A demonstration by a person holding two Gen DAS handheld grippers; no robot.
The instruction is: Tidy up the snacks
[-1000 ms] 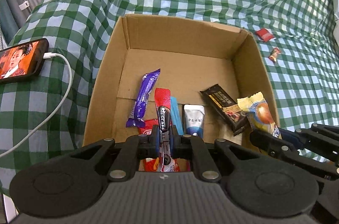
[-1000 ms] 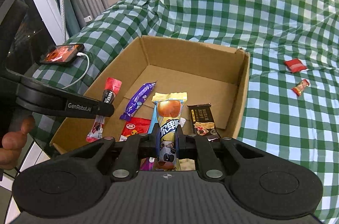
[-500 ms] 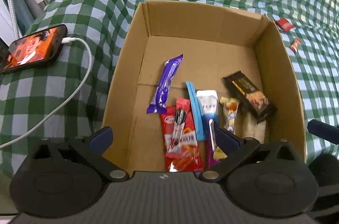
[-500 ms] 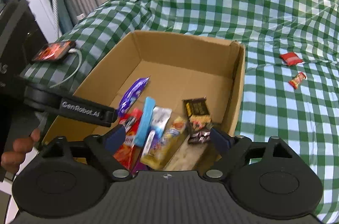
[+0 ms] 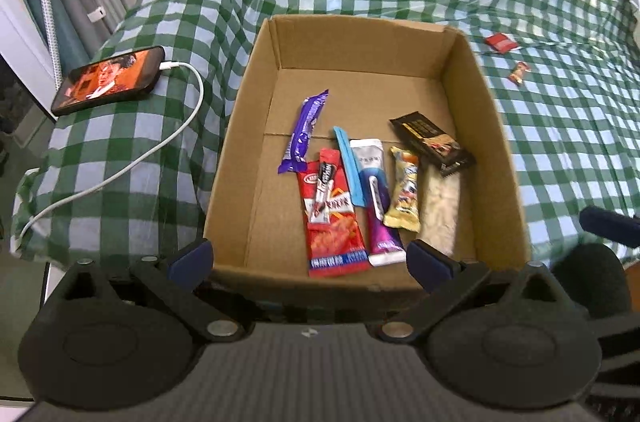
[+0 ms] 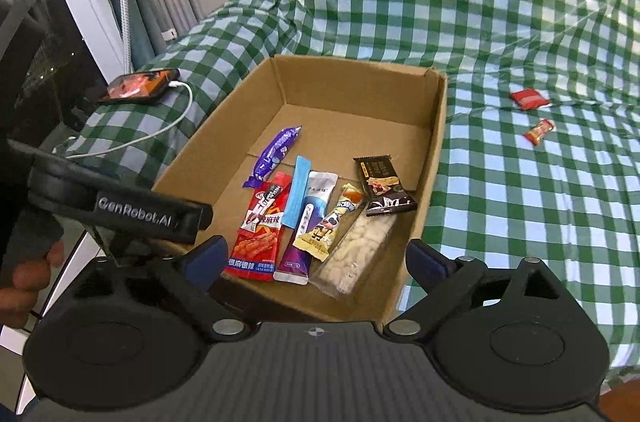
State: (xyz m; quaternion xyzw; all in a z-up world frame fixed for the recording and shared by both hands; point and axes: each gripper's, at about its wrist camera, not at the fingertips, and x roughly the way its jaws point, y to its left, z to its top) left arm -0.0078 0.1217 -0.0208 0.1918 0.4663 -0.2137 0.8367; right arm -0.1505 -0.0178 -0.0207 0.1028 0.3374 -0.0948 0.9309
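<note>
A cardboard box (image 5: 256,126) (image 6: 434,158) sits on the green checked bedspread. Several snacks lie in it, among them a red coffee stick (image 5: 325,190) on a red packet (image 5: 336,238), a yellow packet (image 5: 404,194) (image 6: 328,226), a purple bar (image 5: 304,132) and a black bar (image 5: 432,142). My left gripper (image 5: 308,258) hangs open over the box's near edge and holds nothing. My right gripper (image 6: 316,258) is at the near right corner; its jaws are opening with nothing gripped. A red packet (image 6: 528,99) and a small candy (image 6: 540,131) lie on the bedspread to the right.
A phone (image 5: 108,80) with a lit screen lies left of the box, and its white cable (image 5: 160,146) trails toward the bed's edge. Curtains and a white frame stand at far left. A hand (image 6: 28,278) holds the left gripper's handle.
Both grippers went from shut to open. The coffee stick and the yellow packet dropped into the box. Both grippers pulled back and rose slightly.
</note>
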